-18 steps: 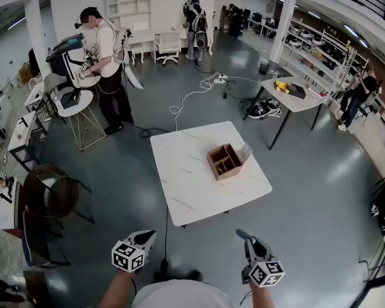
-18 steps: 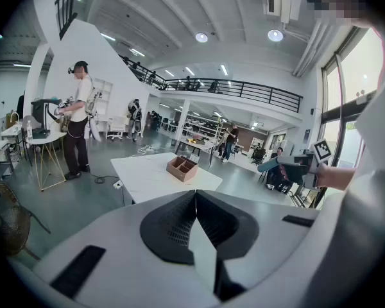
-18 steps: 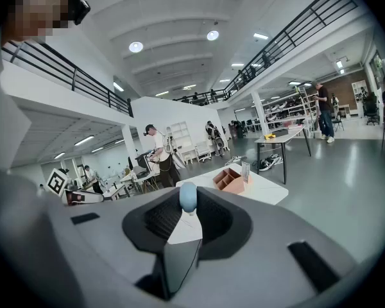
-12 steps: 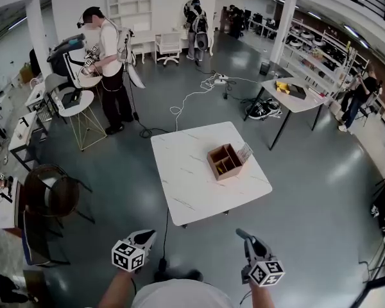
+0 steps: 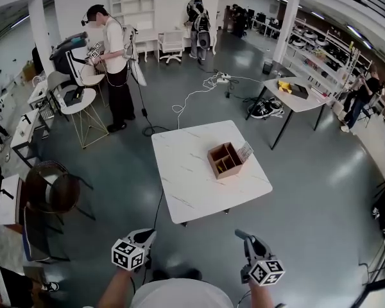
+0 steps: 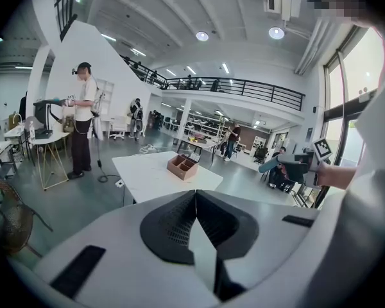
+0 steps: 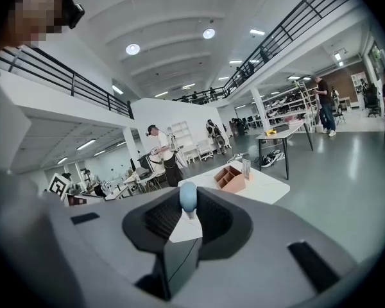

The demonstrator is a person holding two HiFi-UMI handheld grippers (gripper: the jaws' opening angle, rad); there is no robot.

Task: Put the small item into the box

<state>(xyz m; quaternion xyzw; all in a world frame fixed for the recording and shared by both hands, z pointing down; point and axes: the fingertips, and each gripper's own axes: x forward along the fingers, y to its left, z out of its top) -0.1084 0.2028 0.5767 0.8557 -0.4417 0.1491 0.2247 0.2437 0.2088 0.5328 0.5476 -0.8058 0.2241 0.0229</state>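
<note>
In a big hall with a grey floor, a white table (image 5: 192, 172) stands in the middle of the head view, and on its right part sits a brown box (image 5: 226, 160) that is open on top and divided into compartments. A small upright card (image 5: 245, 151) stands just beside the box, on its far right side. Both tools are held low, close to the person's body at the bottom edge of the head view, over the floor and well apart from the table. The left gripper (image 6: 196, 194) has its two jaws pressed together along one line, and nothing is between them; it looks toward the table and the box. The right gripper (image 7: 188, 215) has its jaws closed on the small item (image 7: 188, 197), a light blue rounded thing that sticks out above the jaw tips. So the small item is in the right gripper, far from the box, and the compartments of the box that can be seen look bare. Behind the table another person (image 5: 115, 63) stands next to a round white side table (image 5: 74, 101). A white cable (image 5: 192, 98) lies on the floor, and a second table (image 5: 295, 98) with dark legs stands at the right.
</note>
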